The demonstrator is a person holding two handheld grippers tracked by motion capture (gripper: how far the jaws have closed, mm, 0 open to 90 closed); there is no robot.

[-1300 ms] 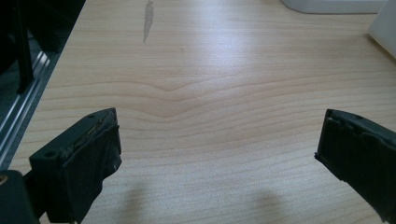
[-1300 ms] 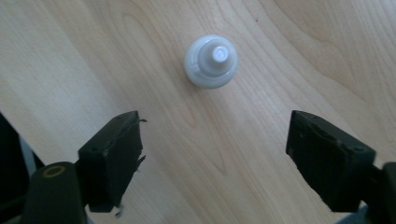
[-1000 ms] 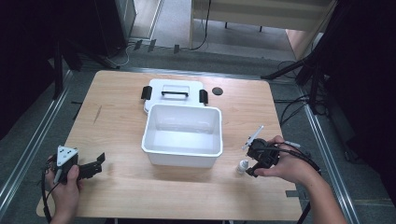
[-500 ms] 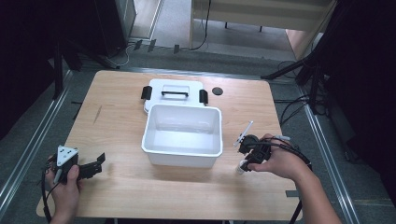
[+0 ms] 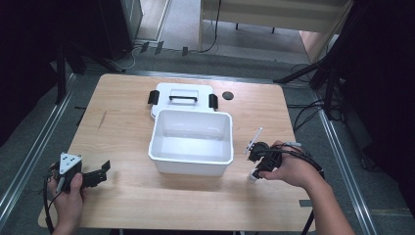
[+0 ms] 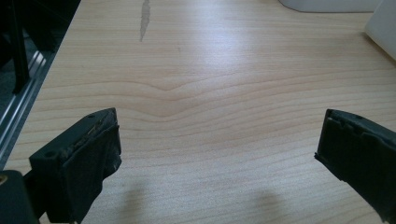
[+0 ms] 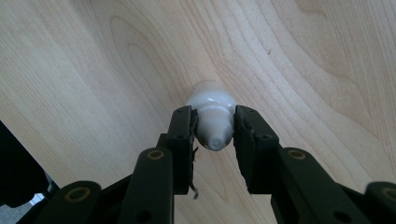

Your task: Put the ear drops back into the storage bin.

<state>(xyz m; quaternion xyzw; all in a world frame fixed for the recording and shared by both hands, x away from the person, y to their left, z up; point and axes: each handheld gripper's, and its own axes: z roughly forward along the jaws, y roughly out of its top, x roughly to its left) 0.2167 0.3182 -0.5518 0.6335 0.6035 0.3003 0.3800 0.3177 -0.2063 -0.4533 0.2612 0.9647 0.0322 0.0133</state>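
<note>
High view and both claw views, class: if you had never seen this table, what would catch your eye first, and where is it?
The big white open bin at the middle of the wooden table, with its lid lying flat just behind it. To the bin's right, the right claw is clamped on a small white bottle. The left claw rests open at the table's near left corner, holding nothing.

Wooden table (image 5: pixel 127 107): white bin (image 5: pixel 192 142), lid (image 5: pixel 182 98), black disc (image 5: pixel 227 95).
</note>
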